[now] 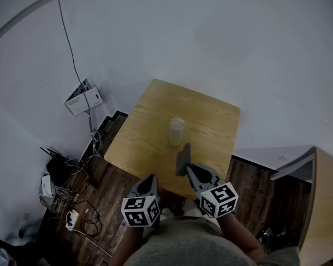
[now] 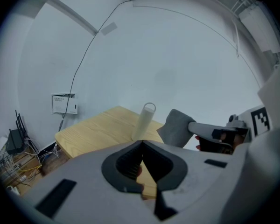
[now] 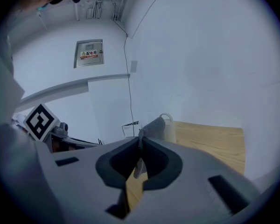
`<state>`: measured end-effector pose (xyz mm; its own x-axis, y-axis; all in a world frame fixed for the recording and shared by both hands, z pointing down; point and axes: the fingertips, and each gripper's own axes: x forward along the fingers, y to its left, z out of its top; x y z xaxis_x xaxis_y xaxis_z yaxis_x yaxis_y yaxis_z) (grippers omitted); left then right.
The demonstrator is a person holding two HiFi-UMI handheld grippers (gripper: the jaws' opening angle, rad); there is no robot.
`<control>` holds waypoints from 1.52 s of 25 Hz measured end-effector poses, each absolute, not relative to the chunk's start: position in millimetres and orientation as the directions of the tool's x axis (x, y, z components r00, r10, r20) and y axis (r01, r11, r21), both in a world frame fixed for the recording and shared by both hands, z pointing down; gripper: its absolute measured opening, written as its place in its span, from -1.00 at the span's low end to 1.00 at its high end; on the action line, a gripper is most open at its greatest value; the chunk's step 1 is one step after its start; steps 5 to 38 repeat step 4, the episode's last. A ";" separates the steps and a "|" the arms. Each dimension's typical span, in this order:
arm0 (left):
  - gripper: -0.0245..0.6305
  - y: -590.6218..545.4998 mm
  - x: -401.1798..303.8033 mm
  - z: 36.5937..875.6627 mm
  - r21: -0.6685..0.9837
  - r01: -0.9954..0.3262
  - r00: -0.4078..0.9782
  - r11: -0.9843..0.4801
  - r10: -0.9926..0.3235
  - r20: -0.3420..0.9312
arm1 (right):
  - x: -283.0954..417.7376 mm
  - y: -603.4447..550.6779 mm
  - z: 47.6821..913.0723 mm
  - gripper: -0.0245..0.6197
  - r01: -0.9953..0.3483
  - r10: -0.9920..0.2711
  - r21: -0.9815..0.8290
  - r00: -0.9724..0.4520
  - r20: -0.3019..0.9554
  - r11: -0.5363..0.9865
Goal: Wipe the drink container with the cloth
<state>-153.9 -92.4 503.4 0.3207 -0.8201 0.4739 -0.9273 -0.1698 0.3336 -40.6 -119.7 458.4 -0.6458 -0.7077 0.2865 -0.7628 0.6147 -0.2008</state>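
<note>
- While our right gripper (image 1: 187, 167) clamps the cloth (image 1: 181, 158), we should sweep it flat along the drink container (image 1: 176, 131).
- Clenched empty, our left gripper (image 2: 141, 143) might steady it.

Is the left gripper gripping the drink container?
No, the left gripper has its jaws together on nothing, and the drink container stands upright beyond it on the table.

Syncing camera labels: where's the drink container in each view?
Head view: drink container upright at table centre.
Left gripper view: centre, left of the cloth.
Right gripper view: just right of centre, partly behind the cloth.
Shared landmark: the wooden table.
</note>
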 end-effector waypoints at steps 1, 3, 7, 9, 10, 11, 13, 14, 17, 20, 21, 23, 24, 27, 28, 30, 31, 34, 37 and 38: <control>-0.92 -93.0 -154.4 503.9 0.334 -0.927 0.320 -0.169 -0.820 0.474 | -40.6 -119.8 459.0 -0.90 -0.763 -0.708 -0.199 -0.645 0.287 0.615; -0.92 -94.1 -155.2 504.6 0.335 -0.927 0.319 -0.167 -0.821 0.474 | -40.3 -119.8 460.5 -0.90 -0.765 -0.709 -0.196 -0.643 0.288 0.614; -0.92 -94.5 -155.5 504.9 0.335 -0.927 0.319 -0.167 -0.821 0.473 | -40.2 -119.9 461.4 -0.90 -0.765 -0.710 -0.195 -0.642 0.289 0.613; -0.92 -94.5 -155.5 504.9 0.335 -0.927 0.319 -0.167 -0.821 0.473 | -40.2 -119.9 461.4 -0.90 -0.765 -0.710 -0.195 -0.642 0.289 0.613; -0.92 -94.5 -155.5 504.9 0.335 -0.927 0.319 -0.167 -0.821 0.473 | -40.2 -119.9 461.4 -0.90 -0.765 -0.710 -0.195 -0.642 0.289 0.613; -0.92 -94.5 -155.5 504.9 0.335 -0.927 0.319 -0.167 -0.821 0.473 | -40.2 -119.9 461.4 -0.90 -0.765 -0.710 -0.195 -0.642 0.289 0.613; -0.92 -94.5 -155.5 504.9 0.335 -0.927 0.319 -0.167 -0.821 0.473 | -40.2 -119.9 461.4 -0.90 -0.765 -0.710 -0.195 -0.642 0.289 0.613; -0.92 -94.5 -155.5 504.9 0.335 -0.927 0.319 -0.167 -0.821 0.473 | -40.2 -119.9 461.4 -0.90 -0.765 -0.710 -0.195 -0.642 0.289 0.613; -0.92 -94.5 -155.5 504.9 0.335 -0.927 0.319 -0.167 -0.821 0.473 | -40.2 -119.9 461.4 -0.90 -0.765 -0.710 -0.195 -0.642 0.289 0.613; -0.92 -94.5 -155.5 504.9 0.335 -0.927 0.319 -0.167 -0.821 0.473 | -40.2 -119.9 461.4 -0.90 -0.765 -0.710 -0.195 -0.642 0.289 0.613; -0.92 -94.5 -155.5 504.9 0.335 -0.927 0.319 -0.167 -0.821 0.473 | -40.2 -119.9 461.4 -0.90 -0.765 -0.710 -0.195 -0.642 0.289 0.613; -0.92 -94.5 -155.5 504.9 0.335 -0.927 0.319 -0.167 -0.821 0.473 | -40.2 -119.9 461.4 -0.90 -0.765 -0.710 -0.195 -0.642 0.289 0.613; -0.92 -94.5 -155.5 504.9 0.335 -0.927 0.319 -0.167 -0.821 0.473 | -40.2 -119.9 461.4 -0.90 -0.765 -0.710 -0.195 -0.642 0.289 0.613; -0.92 -94.5 -155.5 504.9 0.335 -0.927 0.319 -0.167 -0.821 0.473 | -40.2 -119.9 461.4 -0.90 -0.765 -0.710 -0.195 -0.642 0.289 0.613; -0.92 -94.5 -155.5 504.9 0.335 -0.927 0.319 -0.167 -0.821 0.473 | -40.2 -119.9 461.4 -0.90 -0.765 -0.710 -0.195 -0.642 0.289 0.613; -0.92 -94.5 -155.5 504.9 0.335 -0.927 0.319 -0.167 -0.821 0.473 | -40.2 -119.9 461.4 -0.90 -0.765 -0.710 -0.195 -0.642 0.289 0.613; -0.92 -94.5 -155.5 504.9 0.335 -0.927 0.319 -0.167 -0.821 0.473 | -40.2 -119.9 461.4 -0.90 -0.765 -0.710 -0.195 -0.642 0.289 0.613; -0.92 -94.5 -155.5 504.9 0.335 -0.927 0.319 -0.167 -0.821 0.473 | -40.2 -119.9 461.4 -0.90 -0.765 -0.710 -0.195 -0.642 0.289 0.613; -0.92 -94.5 -155.5 504.9 0.335 -0.927 0.319 -0.167 -0.821 0.473 | -40.2 -119.9 461.4 -0.90 -0.765 -0.710 -0.195 -0.642 0.289 0.613; -0.92 -94.5 -155.5 504.9 0.335 -0.927 0.319 -0.167 -0.821 0.473 | -40.2 -119.9 461.4 -0.90 -0.765 -0.710 -0.195 -0.642 0.289 0.613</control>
